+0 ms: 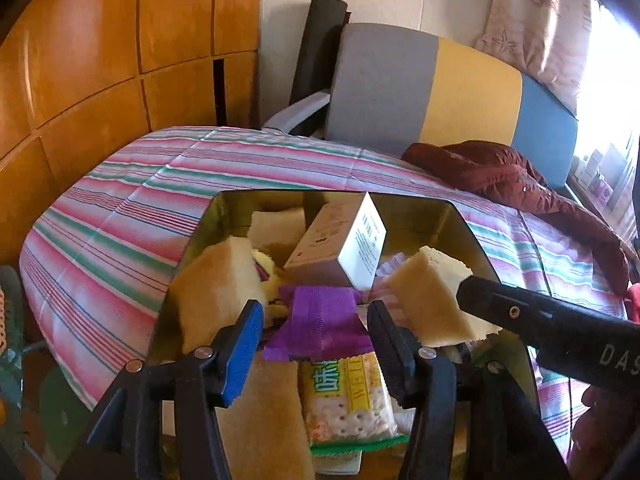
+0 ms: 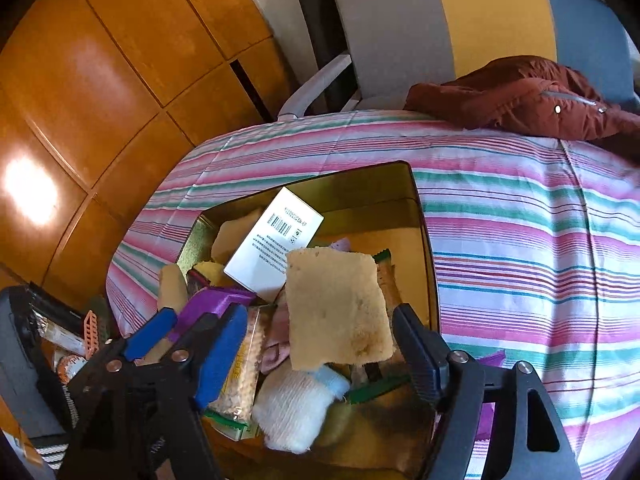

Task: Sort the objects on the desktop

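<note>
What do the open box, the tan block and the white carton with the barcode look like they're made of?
The open box looks like thin metal, a gold tin: its inner walls are shiny and mirror the contents. The tan block looks like sponge or foam: a porous, pitted surface with ragged edges. The white carton looks like smooth printed cardboard, with crisp folded edges and a matte face.

Daylight floods in from the window, blowing out that edge. A glare patch shines on the wooden wardrobe. Both fisheye views bend straight lines and darken at corners.
</note>
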Action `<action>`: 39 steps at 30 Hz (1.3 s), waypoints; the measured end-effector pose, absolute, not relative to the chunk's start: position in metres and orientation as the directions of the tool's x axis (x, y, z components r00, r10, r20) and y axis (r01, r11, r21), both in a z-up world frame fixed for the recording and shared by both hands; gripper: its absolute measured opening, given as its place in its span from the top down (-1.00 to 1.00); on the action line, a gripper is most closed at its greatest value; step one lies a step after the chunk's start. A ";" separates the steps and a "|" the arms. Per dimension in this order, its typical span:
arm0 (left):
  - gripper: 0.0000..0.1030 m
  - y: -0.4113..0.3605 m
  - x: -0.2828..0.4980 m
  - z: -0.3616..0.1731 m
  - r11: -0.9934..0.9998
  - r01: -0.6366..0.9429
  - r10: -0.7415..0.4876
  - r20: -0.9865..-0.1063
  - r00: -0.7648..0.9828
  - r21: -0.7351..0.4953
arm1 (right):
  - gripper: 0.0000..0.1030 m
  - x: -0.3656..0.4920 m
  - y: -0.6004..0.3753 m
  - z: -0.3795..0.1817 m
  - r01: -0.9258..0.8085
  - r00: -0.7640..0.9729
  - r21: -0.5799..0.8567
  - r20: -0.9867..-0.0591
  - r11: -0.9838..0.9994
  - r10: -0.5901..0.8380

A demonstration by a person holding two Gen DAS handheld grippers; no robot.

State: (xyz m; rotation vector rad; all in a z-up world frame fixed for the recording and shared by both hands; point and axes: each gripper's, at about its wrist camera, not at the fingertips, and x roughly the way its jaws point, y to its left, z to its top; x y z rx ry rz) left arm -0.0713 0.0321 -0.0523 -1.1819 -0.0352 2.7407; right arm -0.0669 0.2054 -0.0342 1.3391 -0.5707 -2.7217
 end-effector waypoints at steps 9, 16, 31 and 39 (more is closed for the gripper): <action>-0.22 0.019 -0.051 -0.035 -0.991 -0.110 0.129 -0.681 -0.721 -0.071 | -0.58 -0.045 0.193 -0.028 -0.108 -0.654 0.252 -0.746 -0.962 -0.122; -0.33 0.014 -0.035 -0.025 -0.993 -0.102 0.120 -0.665 -0.737 -0.066 | -0.58 -0.019 0.191 -0.023 -0.129 -0.696 0.218 -0.715 -0.967 -0.069; -0.49 0.014 -0.007 -0.001 -1.000 -0.003 0.008 -0.636 -0.772 -0.009 | -0.64 0.022 0.175 -0.034 -0.151 -0.696 0.071 -0.716 -0.986 0.055; -0.46 0.013 -0.006 -0.008 -0.999 -0.016 0.043 -0.660 -0.750 -0.047 | -0.66 0.024 0.172 -0.033 -0.145 -0.703 0.076 -0.709 -0.987 0.049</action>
